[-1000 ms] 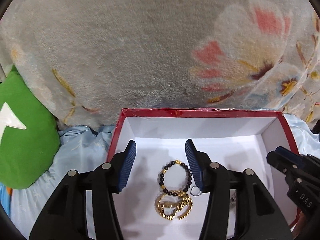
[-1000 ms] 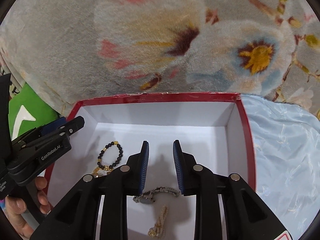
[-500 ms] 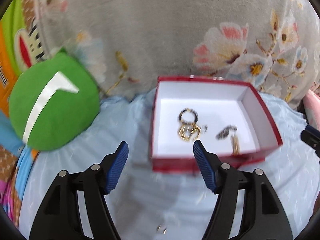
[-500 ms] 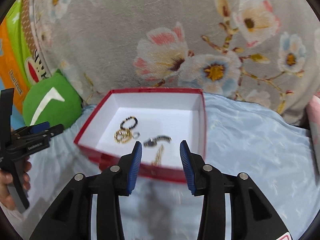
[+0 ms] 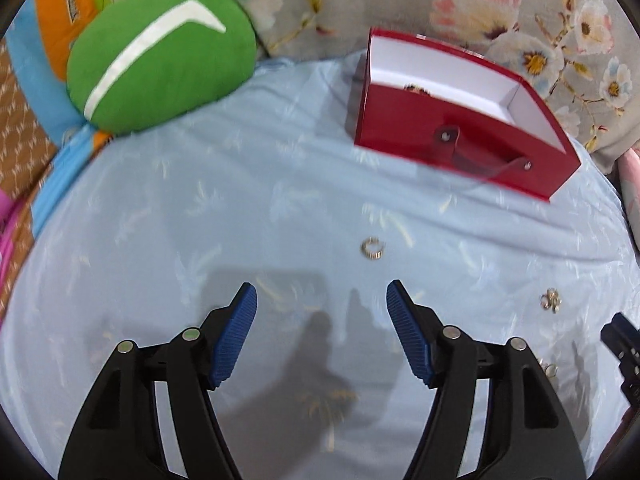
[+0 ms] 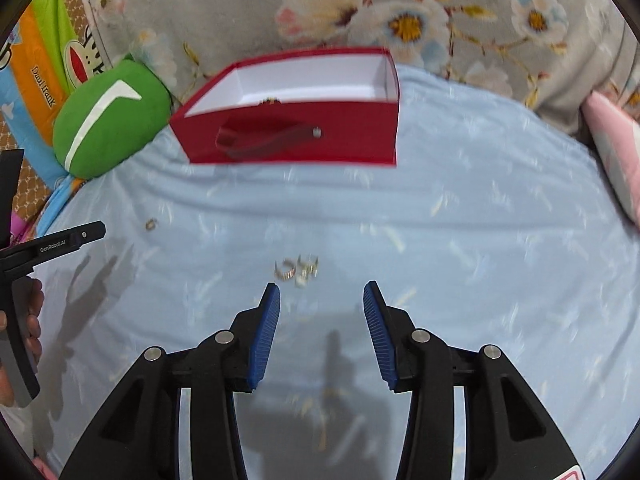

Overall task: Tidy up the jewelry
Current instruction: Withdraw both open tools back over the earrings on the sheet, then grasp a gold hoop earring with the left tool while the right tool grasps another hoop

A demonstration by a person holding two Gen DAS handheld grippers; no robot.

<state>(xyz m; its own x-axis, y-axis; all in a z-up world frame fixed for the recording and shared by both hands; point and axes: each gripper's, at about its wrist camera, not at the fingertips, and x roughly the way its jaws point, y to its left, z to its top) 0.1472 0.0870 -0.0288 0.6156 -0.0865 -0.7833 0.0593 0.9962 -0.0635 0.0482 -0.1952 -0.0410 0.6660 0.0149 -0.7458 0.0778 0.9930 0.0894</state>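
Observation:
A red box (image 5: 460, 120) with a white inside stands on the light blue sheet; it also shows in the right wrist view (image 6: 296, 136). A bit of beaded jewelry (image 5: 416, 89) peeks over its front wall. My left gripper (image 5: 322, 304) is open and empty above the sheet, with a small gold ring (image 5: 373, 249) just ahead of it. My right gripper (image 6: 321, 300) is open and empty, with a small cluster of gold rings (image 6: 298, 269) just ahead of its fingers. Another small ring (image 6: 151, 224) lies to the left.
A green cushion (image 5: 160, 56) lies at the back left. A floral blanket (image 6: 360, 4) rises behind the box. A pink pillow (image 6: 616, 148) sits at the right. More small gold pieces (image 5: 551, 301) lie on the sheet at the right.
Both grippers have pulled back from inside the red box, toward the near part of the sheet, and opened wider. The loose rings on the sheet have come into view.

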